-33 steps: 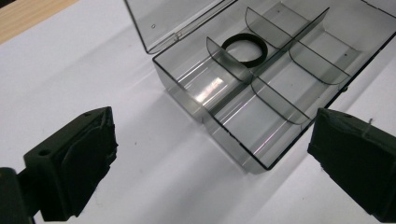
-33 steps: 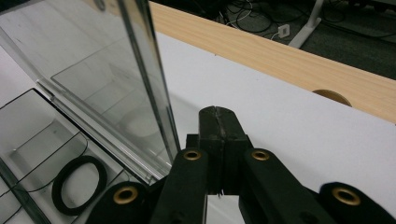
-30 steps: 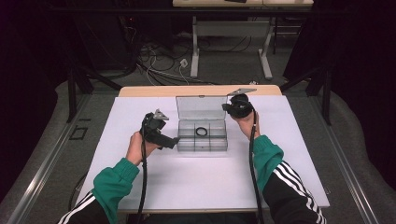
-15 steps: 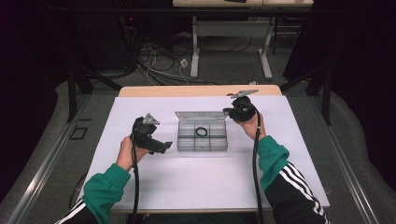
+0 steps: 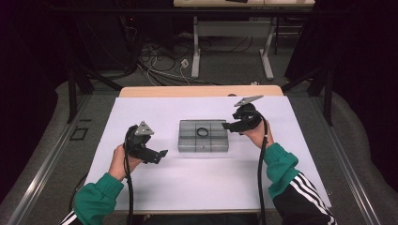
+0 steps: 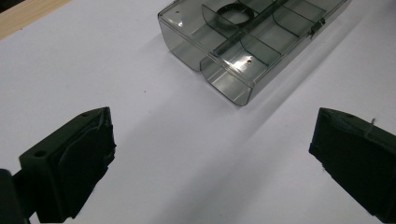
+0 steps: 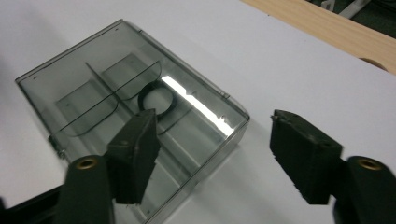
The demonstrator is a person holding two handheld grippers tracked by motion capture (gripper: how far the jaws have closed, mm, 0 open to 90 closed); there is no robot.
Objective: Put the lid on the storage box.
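Closed box (image 5: 203, 135) between both open tongs

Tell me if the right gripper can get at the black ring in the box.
Probably not yet: the ring lies inside the clear box, whose lid looks shut. The open right gripper hovers just beside it.

- Your table (image 5: 141, 112) has a white top with a wooden strip along its far edge.
- On it lies one closed, smoky clear box (image 5: 203, 136), near the middle; a black ring (image 5: 202, 132) sits inside.
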